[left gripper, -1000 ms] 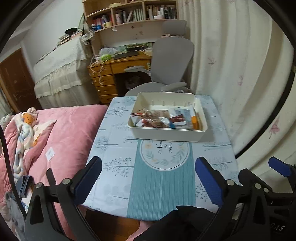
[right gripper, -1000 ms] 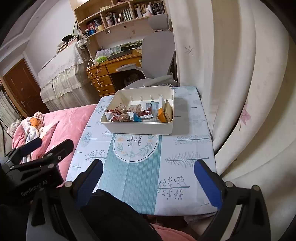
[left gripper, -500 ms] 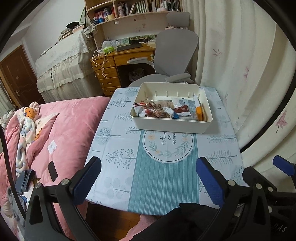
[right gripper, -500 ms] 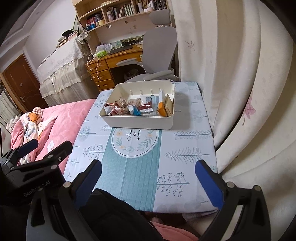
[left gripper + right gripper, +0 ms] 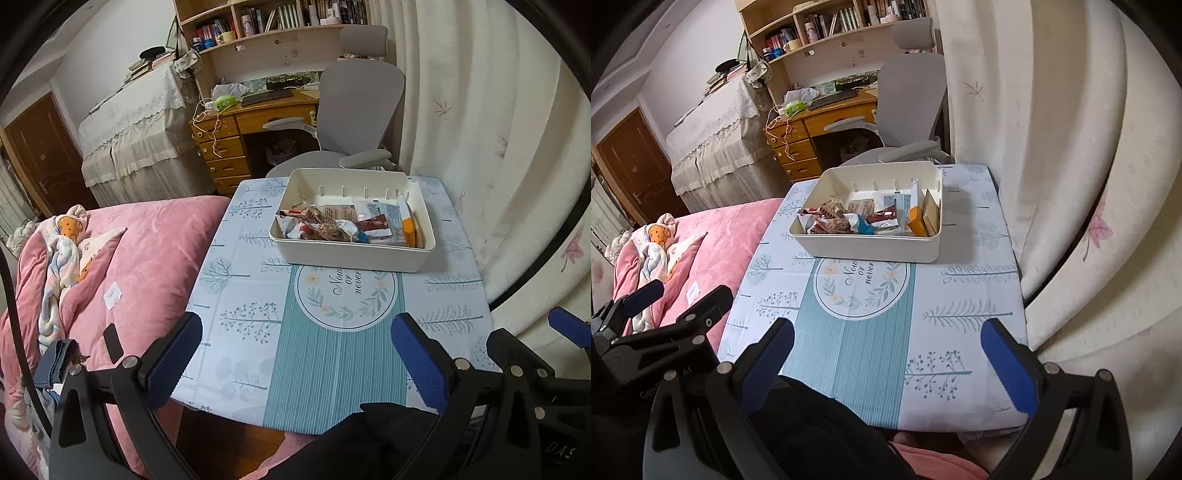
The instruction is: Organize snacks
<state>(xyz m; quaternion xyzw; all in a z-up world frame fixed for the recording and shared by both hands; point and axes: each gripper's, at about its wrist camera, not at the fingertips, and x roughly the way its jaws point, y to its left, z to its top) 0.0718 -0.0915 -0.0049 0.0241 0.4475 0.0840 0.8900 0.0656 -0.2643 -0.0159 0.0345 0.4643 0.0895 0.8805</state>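
Both grippers apparently rising, drawing back from bin (image 5: 352,258).

Both wrist cams look forward and down over the near table (image 5: 236,332) edge, from a bit back. Left cam sits further left, so bed (image 5: 147,251) fills its left half. Right cam sits further right, curtain (image 5: 1052,147) fills its right half. Both share box (image 5: 351,258), desk and chair at upper centre.

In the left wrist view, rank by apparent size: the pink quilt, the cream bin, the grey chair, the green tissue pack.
1. Pink quilt
2. Grey chair and cream bin: look alike, chair farther, so unranked
3. Green tissue pack
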